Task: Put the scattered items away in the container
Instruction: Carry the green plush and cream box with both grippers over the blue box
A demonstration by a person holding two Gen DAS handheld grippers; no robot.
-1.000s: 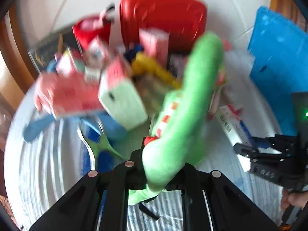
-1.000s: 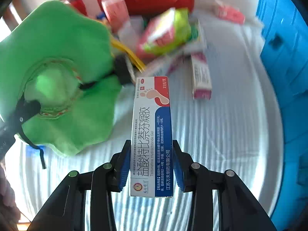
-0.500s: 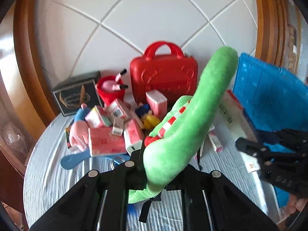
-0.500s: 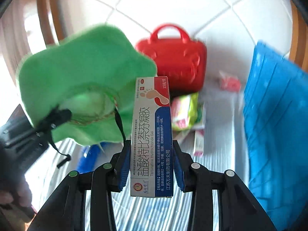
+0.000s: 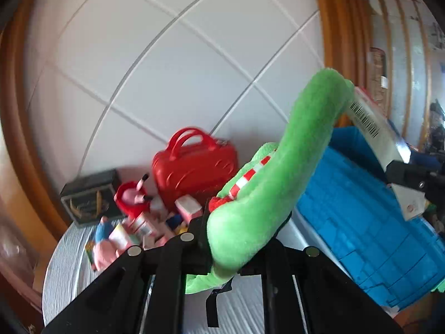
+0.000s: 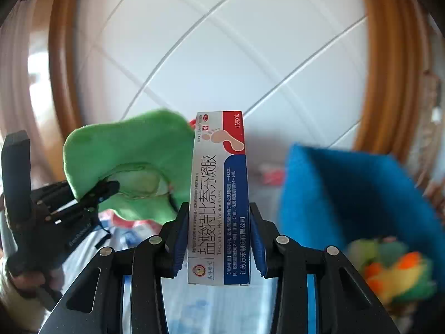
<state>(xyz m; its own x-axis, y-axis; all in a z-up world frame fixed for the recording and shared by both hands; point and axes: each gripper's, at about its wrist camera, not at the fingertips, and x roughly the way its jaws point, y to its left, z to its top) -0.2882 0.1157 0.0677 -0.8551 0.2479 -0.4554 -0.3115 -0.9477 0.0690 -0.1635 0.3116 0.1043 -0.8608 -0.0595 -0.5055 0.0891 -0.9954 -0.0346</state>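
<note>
Risk sits mostly with the floppy green plush toy [image 5: 281, 189]: the left gripper [image 5: 236, 236] has its jaws closed right down on one thin edge of it, so most of the body arcs out unsupported in front of the claw, with a black strap dangling beneath. If the toy swings on the way across, I judge it could drape over the rim of the blue plastic crate [image 5: 361, 222] and hang there instead of dropping in, or brush the other load.

The right gripper [image 6: 217, 239] is partly closed, its blue pads clamping the long sides of a white, red and blue cardboard medicine box [image 6: 218, 194] printed with a footprint, held upright along the fingers. The pinch is near the lower end (a long lever above it), so a knock from the plush, which hangs just beside it in the right wrist view, could twist the carton out of line.

Both loads are in the air, above the striped tablecloth [image 5: 72, 264] and near the crate, which already holds a blurred yellow, orange and green soft toy [image 6: 389, 270]. Releasing early would probably drop either one back on the table, where a red hard-shell case [image 5: 194, 175] and small cartons [image 5: 139, 228] await collecting.
</note>
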